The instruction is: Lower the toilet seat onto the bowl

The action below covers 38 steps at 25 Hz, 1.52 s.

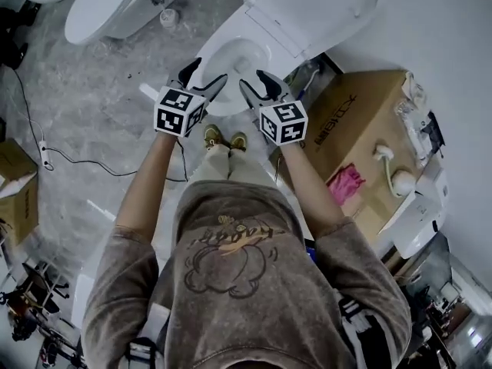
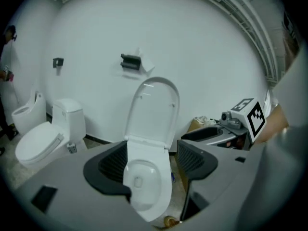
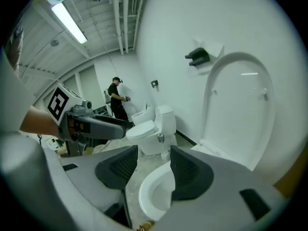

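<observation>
**Seat up, both grippers empty**

The toilet seat (image 2: 153, 110) stands upright against the wall, well ahead of and above both sets of jaws, untouched. The left gripper (image 1: 203, 78) and right gripper (image 1: 257, 84) hover side by side over the bowl (image 1: 231, 56), each with its jaws spread and nothing between them. This looks like the approach. Next, a gripper must reach the seat's top edge and tip it forward gently.

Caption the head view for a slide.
Left hand-held gripper and right hand-held gripper, both open and empty, poised before the toilet bowl; toilet seat upright.
</observation>
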Each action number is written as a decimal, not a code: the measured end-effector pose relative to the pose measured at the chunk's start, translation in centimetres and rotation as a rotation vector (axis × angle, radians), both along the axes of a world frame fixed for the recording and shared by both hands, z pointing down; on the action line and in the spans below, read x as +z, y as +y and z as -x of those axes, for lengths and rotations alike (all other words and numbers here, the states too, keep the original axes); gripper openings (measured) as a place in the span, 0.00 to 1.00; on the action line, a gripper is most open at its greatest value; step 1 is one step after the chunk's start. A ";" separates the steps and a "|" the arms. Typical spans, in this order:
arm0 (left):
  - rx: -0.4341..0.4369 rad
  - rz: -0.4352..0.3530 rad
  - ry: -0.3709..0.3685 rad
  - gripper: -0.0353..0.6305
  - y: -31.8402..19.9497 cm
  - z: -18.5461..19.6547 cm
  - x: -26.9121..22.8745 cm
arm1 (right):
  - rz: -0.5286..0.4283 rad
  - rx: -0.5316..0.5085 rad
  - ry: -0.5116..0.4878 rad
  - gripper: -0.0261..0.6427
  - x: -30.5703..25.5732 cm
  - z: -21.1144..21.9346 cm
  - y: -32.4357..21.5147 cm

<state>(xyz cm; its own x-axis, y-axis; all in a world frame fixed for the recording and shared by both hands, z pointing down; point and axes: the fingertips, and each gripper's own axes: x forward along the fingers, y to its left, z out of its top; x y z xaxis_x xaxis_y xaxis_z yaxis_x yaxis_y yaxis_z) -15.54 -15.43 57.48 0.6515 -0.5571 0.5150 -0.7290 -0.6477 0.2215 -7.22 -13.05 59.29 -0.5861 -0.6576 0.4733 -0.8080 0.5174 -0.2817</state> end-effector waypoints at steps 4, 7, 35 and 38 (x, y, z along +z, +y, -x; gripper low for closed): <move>0.018 -0.088 0.042 0.53 1.3 -0.7 -9.0 | -0.122 -0.011 -0.005 0.37 -8.4 -1.5 1.5; 0.045 -0.145 0.068 0.53 2.7 -0.7 -13.9 | -0.215 -0.040 -0.022 0.37 -13.6 -1.7 3.0; -0.159 -0.314 0.200 0.07 8.6 2.9 -15.6 | -0.401 0.230 -0.053 0.08 -17.4 -8.1 9.3; -0.159 -0.313 0.183 0.07 8.5 2.8 -15.3 | -0.385 0.223 -0.052 0.08 -16.7 -7.8 9.4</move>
